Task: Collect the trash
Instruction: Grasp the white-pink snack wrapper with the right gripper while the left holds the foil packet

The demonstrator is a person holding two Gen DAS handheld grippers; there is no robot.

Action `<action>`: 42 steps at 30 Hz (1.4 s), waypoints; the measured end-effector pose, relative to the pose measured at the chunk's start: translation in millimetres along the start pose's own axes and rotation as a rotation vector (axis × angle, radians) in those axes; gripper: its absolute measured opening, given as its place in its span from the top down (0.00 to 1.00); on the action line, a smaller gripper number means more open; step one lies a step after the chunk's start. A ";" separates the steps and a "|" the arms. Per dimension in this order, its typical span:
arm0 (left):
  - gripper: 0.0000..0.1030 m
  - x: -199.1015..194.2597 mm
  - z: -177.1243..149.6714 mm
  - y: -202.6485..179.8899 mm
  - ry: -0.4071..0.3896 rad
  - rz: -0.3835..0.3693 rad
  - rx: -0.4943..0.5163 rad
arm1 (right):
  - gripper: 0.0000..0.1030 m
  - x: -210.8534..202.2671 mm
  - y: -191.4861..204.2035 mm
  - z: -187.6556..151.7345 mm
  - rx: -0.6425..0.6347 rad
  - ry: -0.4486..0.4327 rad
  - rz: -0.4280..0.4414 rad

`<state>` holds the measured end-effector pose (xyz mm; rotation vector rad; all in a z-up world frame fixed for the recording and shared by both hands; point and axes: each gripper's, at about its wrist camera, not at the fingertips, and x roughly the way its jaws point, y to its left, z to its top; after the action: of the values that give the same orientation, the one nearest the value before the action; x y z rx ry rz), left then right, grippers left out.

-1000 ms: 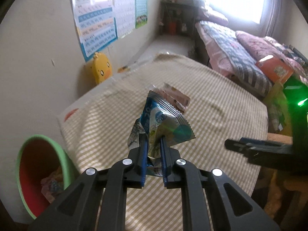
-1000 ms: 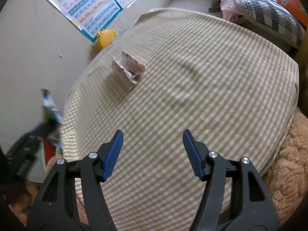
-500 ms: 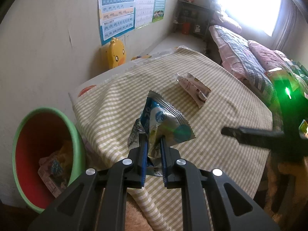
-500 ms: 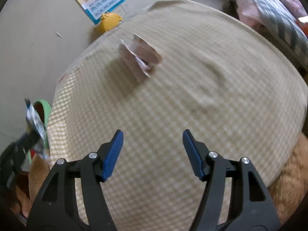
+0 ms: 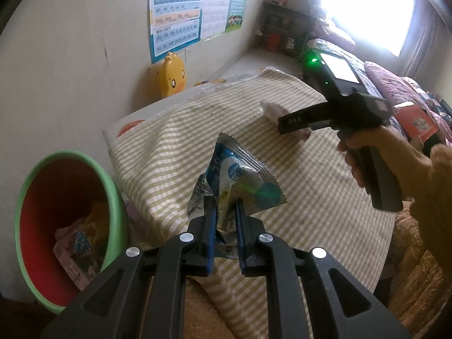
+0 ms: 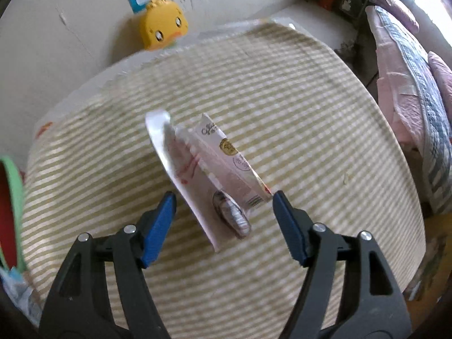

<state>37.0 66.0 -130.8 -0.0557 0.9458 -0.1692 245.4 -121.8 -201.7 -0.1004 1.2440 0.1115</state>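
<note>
My left gripper point(image 5: 224, 210) is shut on a blue and silver snack wrapper point(image 5: 240, 178), held above the near left edge of the checked tablecloth point(image 5: 175, 152). To its lower left stands a green bin with a red inside point(image 5: 42, 214) holding several wrappers. A pink and white wrapper point(image 6: 209, 178) lies on the cloth. My right gripper point(image 6: 223, 203) hangs just over it with its jaws opening, the wrapper's near end between the blue pads point(image 6: 285, 223) without touching them. In the left wrist view the right gripper's body point(image 5: 333, 113) covers most of that pink wrapper point(image 5: 271, 110).
A yellow duck-shaped stool point(image 6: 162, 24) stands against the wall beyond the table, under wall charts point(image 5: 175, 14). A bed with pink and plaid bedding point(image 6: 409, 90) lies at the right. The bin's green rim point(image 6: 12, 186) shows at the left edge of the right wrist view.
My right gripper has swept across the table to just above the pink wrapper and its jaws have widened. My left gripper with the blue wrapper drifted toward the bin side, then held still.
</note>
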 end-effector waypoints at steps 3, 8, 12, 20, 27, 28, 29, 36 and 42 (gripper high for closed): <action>0.90 1.3 1.0 -0.4 0.001 -0.002 -0.004 | 0.69 5.1 -0.1 0.3 -0.042 0.013 -0.014; 0.90 1.5 1.0 -0.3 0.003 -0.001 -0.005 | 0.71 -7.9 1.1 -22.0 -0.084 -0.008 0.040; 0.90 0.8 0.4 -1.0 0.002 0.002 -0.005 | 0.72 -30.3 -0.9 -63.5 -0.077 -0.001 0.102; 0.90 3.7 -1.2 -10.3 0.010 0.012 0.024 | 0.48 -62.0 -9.7 -118.0 -0.086 -0.001 0.112; 0.90 -2.9 -0.3 -16.7 0.000 0.016 0.040 | 0.34 -75.4 -8.1 -97.5 -0.041 -0.065 0.157; 0.90 -4.6 0.1 -18.1 -0.004 0.018 0.047 | 0.34 -68.7 -4.8 -94.3 -0.039 -0.049 0.161; 0.90 -5.9 0.0 -18.9 -0.006 0.019 0.050 | 0.34 -62.6 -4.3 -92.3 -0.033 -0.033 0.169; 0.90 -12.0 -1.7 -19.0 -0.013 0.024 0.050 | 0.34 -37.4 11.8 -96.5 -0.038 0.016 0.216; 0.90 -11.9 -2.2 -18.3 -0.011 0.023 0.053 | 0.75 -40.0 18.0 -98.9 -0.069 0.013 0.230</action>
<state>26.2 50.0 -120.3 0.0028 0.9302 -0.1723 137.3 -118.7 -195.5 -0.0172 1.2623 0.3532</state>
